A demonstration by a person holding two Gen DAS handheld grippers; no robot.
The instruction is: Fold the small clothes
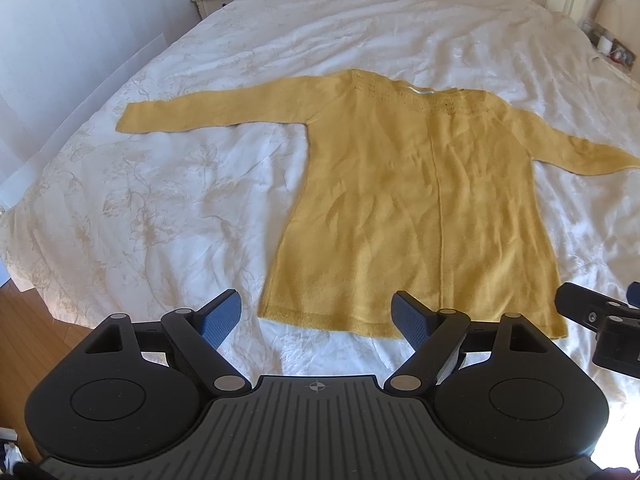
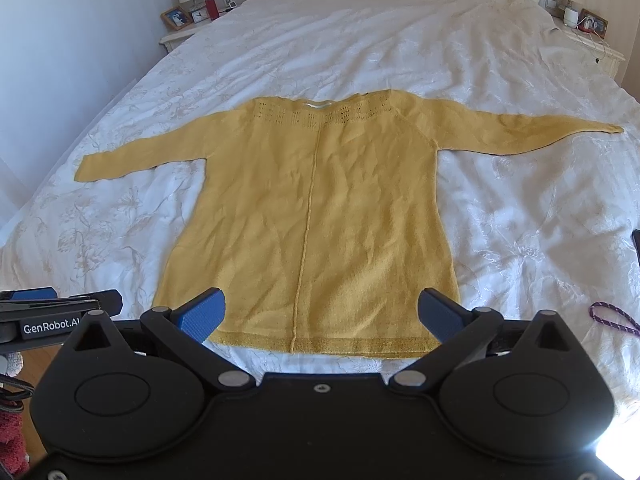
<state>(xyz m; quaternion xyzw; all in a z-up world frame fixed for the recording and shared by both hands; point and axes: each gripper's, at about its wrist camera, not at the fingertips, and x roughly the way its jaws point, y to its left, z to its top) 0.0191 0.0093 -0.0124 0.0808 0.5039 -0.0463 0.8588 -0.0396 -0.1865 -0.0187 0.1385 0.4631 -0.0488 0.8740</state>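
Observation:
A mustard-yellow long-sleeved knit top [image 1: 416,208] [image 2: 312,216] lies flat on the white bedspread [image 1: 168,200] [image 2: 520,220], sleeves spread out to both sides and hem toward me. My left gripper [image 1: 318,320] hangs open above the hem's left corner, nothing between its blue pads. My right gripper [image 2: 320,316] is open too, over the hem's middle and right part, holding nothing. Each gripper shows at the edge of the other's view, the right one [image 1: 600,320] and the left one [image 2: 60,312].
A nightstand [image 2: 176,36] with a photo frame, clock and red bottle stands at the bed's far left; another [image 2: 592,40] with a lamp at the far right. A purple cord [image 2: 612,318] lies on the bedspread at right. Wooden floor [image 1: 36,328] shows beside the bed.

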